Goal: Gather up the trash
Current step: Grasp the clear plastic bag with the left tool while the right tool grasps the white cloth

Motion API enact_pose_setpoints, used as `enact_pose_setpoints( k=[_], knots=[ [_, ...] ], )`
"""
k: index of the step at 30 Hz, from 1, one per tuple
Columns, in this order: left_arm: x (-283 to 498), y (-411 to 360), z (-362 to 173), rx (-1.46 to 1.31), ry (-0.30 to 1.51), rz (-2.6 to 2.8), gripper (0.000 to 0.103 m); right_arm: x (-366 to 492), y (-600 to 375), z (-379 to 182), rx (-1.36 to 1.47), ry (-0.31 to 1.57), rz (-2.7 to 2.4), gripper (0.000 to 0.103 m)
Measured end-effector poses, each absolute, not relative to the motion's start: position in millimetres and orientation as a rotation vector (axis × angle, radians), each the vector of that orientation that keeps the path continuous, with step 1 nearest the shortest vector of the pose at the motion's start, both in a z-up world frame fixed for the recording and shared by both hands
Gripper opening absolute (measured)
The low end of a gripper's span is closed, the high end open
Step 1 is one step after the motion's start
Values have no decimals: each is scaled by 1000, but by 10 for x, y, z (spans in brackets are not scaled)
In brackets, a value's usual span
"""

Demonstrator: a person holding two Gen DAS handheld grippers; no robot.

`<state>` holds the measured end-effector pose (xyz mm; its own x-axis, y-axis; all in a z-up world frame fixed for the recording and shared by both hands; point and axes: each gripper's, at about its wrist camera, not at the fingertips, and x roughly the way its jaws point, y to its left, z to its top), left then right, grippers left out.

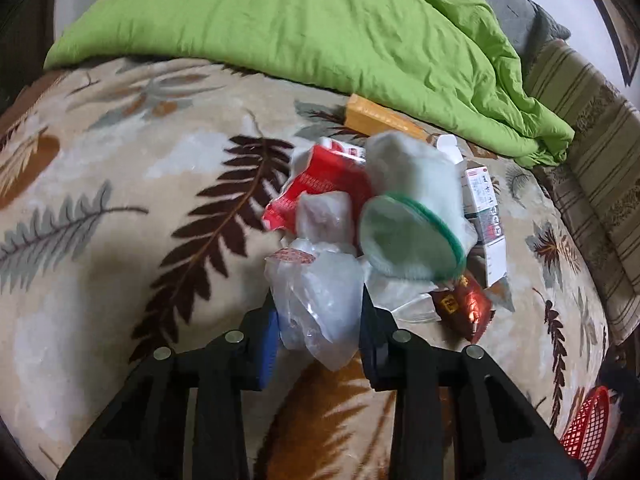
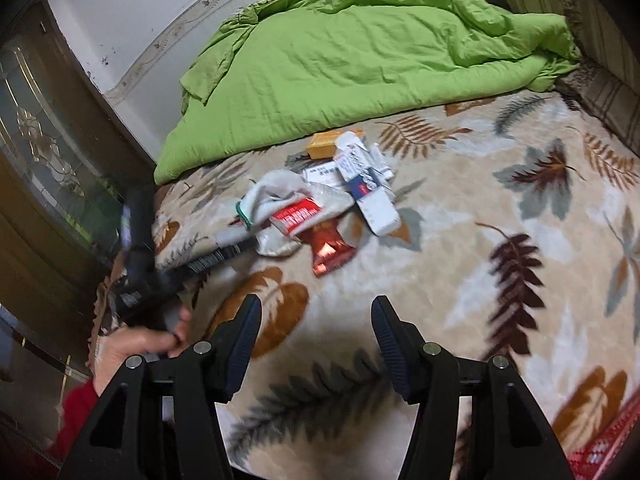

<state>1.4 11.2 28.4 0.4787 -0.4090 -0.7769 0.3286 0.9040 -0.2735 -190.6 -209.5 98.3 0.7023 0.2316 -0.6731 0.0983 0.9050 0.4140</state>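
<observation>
Left gripper (image 1: 318, 322): jaws narrowed onto a crumpled clear plastic bag (image 1: 316, 304), which fills the gap and touches both pads. Right gripper (image 2: 316, 332): jaws about half open, nothing between them, over bare leaf-patterned blanket (image 2: 460, 208). A hand (image 2: 136, 350) in a red sleeve grips the left tool's handle at lower left of the right view. Beyond the bag, the trash pile (image 1: 384, 216) lies mid-blanket: red-and-white wrapper (image 1: 320, 188), green-rimmed translucent lid (image 1: 408, 236), shiny red packet (image 1: 464, 308), white medicine boxes (image 1: 484, 208), orange box (image 1: 380, 120). A red mesh basket (image 1: 586, 428) sits at the blanket's lower right edge. Farthest: a rumpled green quilt (image 1: 312, 28).
</observation>
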Motion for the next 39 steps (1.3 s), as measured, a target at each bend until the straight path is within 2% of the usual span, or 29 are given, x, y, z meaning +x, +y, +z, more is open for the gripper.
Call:
enact_pose_setpoints(
  k=[10, 19, 20, 21, 23, 27, 34, 39],
  knots=[
    [-155, 608, 526, -50, 859, -319, 30, -1040, -1927, 1083, 516, 745, 128, 61],
    [61, 794, 460, -126, 883, -229, 30, -96, -1578, 707, 505, 873, 94, 61],
    [54, 788, 459, -125, 881, -233, 30, -62, -1546, 687, 486, 881, 80, 57],
    [55, 756, 460, -118, 880, -239, 30, -6, -1506, 654, 455, 896, 62, 41],
    [39, 707, 472, -109, 875, -253, 30, 52, -1483, 576, 402, 925, 14, 16],
    [-17, 618, 507, -90, 863, -290, 30, -152, -1624, 595, 415, 886, 25, 9],
    [-144, 379, 536, -29, 852, -367, 30, -943, -1807, 809, 403, 762, 63, 8],
    [-226, 271, 436, -24, 913, -423, 30, -1247, -1901, 563, 371, 822, 49, 8]
  ],
)
